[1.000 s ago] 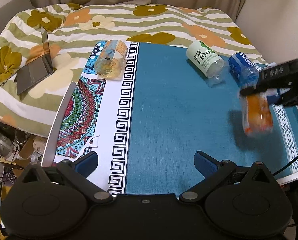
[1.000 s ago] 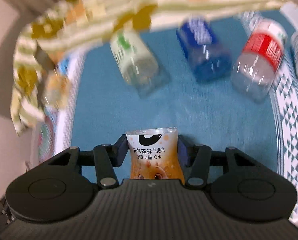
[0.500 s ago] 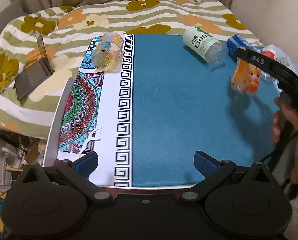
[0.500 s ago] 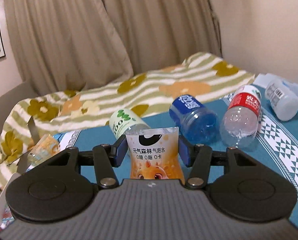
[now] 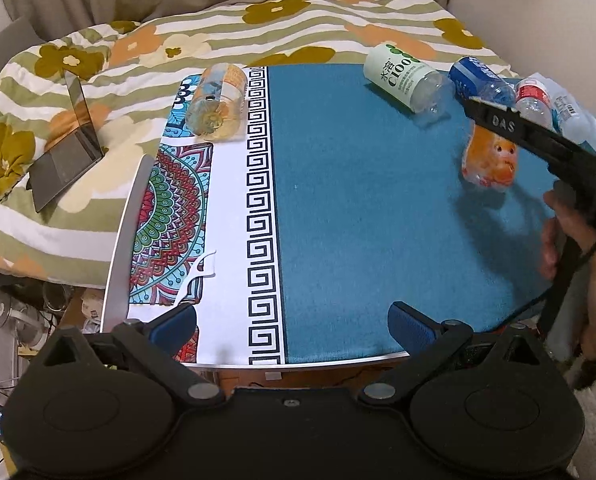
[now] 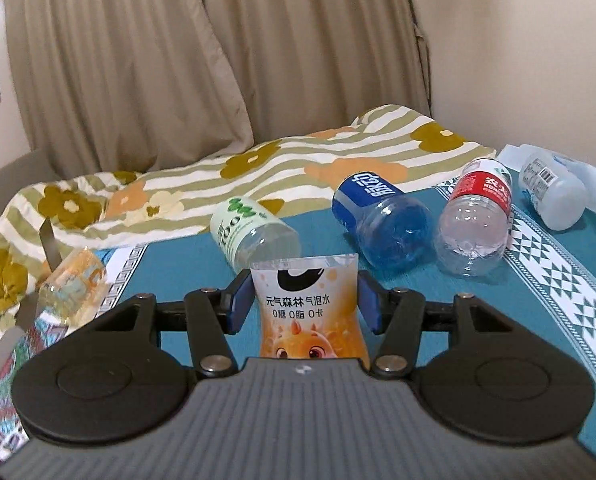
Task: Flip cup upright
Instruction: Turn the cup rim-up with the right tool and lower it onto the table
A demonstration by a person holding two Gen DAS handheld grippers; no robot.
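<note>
Nearest, the left claw hangs with its fingers spread wide over the table's near edge, holding nothing. Toward the right edge, the right claw is clamped on the orange cup, upright, apparently at the cloth. Just beyond lie the green-label bottle and blue bottle. Letting go unevenly could topple the light cup against them.

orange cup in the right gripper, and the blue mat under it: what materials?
Orange cup: looks like thin clear plastic, a cut-off bottle under a glossy printed sleeve; the rim is uneven and see-through, and the base shows clear in the left wrist view. Blue mat: seems woven or felt-like fabric, matte, with fine texture and no glare. The right gripper is shut on the cup.
</note>
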